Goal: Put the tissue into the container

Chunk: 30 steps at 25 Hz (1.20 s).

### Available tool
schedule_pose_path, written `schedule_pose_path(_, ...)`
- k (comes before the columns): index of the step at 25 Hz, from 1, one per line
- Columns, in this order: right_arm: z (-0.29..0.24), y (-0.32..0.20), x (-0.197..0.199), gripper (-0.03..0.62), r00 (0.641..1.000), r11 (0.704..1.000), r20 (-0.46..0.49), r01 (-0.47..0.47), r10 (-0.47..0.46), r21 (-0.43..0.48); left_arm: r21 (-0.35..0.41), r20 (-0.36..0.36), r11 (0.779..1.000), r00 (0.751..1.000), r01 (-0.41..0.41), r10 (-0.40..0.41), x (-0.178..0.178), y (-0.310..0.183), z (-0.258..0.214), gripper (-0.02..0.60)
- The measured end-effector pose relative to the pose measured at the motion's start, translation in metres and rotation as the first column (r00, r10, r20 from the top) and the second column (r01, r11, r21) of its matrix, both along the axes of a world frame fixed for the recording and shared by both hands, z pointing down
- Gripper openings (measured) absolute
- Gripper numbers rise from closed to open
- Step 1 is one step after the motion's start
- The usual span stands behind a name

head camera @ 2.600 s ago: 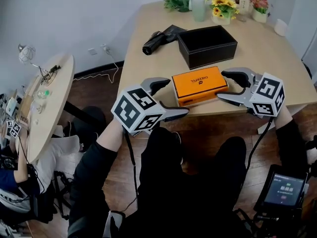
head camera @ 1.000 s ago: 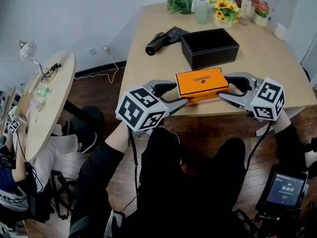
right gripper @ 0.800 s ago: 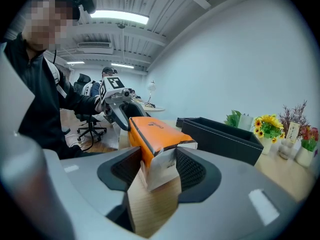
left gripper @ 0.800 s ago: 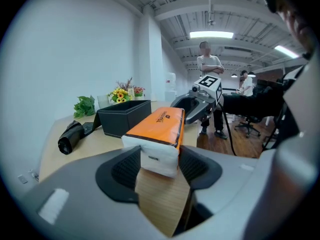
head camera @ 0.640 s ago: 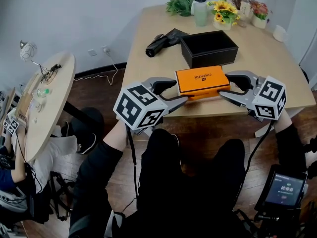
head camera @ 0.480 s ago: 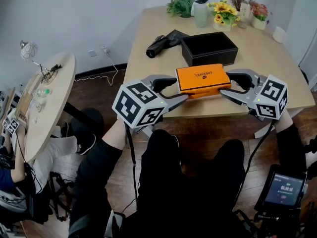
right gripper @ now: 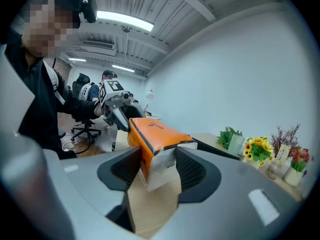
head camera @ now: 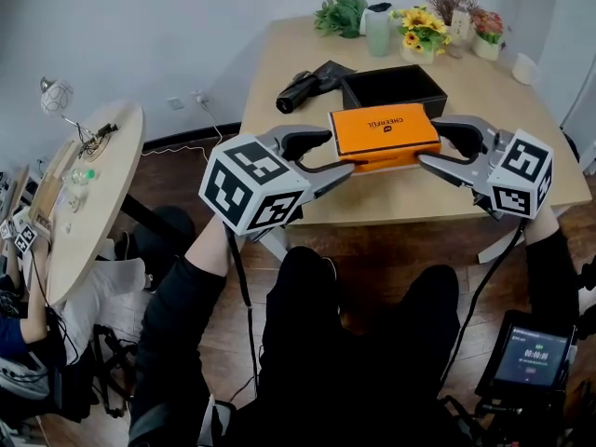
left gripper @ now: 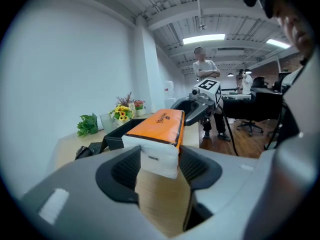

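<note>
An orange tissue pack (head camera: 385,136) with white ends hangs level above the table's near part, just in front of the open black container (head camera: 346,89). My left gripper (head camera: 331,154) is shut on the pack's left end and my right gripper (head camera: 436,145) on its right end. In the left gripper view the white end of the tissue pack (left gripper: 159,143) sits squeezed between the pads of my left gripper (left gripper: 159,160), with the container (left gripper: 113,140) behind. In the right gripper view the tissue pack (right gripper: 156,141) is pinched in my right gripper (right gripper: 157,166).
A black bag-like object (head camera: 304,86) lies left of the container. A green plant (head camera: 340,14), a pale jug (head camera: 375,21) and flower pots (head camera: 421,28) line the table's far edge. A round side table (head camera: 88,194) stands at the left. People stand in the room (left gripper: 204,71).
Both grippers have lifted the tissue pack off the table and carried it away from me, up to the container's near wall.
</note>
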State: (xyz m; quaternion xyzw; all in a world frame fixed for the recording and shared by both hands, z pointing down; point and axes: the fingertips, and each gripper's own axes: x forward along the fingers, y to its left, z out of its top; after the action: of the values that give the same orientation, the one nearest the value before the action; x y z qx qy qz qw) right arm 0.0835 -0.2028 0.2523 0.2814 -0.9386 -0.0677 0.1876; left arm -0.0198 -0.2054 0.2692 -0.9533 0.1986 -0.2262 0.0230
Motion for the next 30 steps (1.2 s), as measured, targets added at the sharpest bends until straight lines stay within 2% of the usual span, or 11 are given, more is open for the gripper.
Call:
schedule_pose_path(6,-0.013,0.002,0.000,0.222,1.000,1.000,0.025,-0.004,0.003,0.021,0.019,-0.030,1.000,1.000,-0.001,0.002,0.000,0.002,-0.013,0.222)
schedule_pose_path(18,-0.019,0.001,0.002,0.215,0.987,0.998,0.156,-0.046,0.038,0.047,0.057,-0.155,0.998,0.988,0.019,-0.010,-0.002,-0.001,-0.022,0.181)
schedule_pose_path(30,-0.037,-0.011,0.013,0.212,0.984,0.995,0.167,-0.068,0.055,0.074,0.106,-0.199,0.994,0.980,0.035,-0.013,0.010,-0.014,-0.041,0.169)
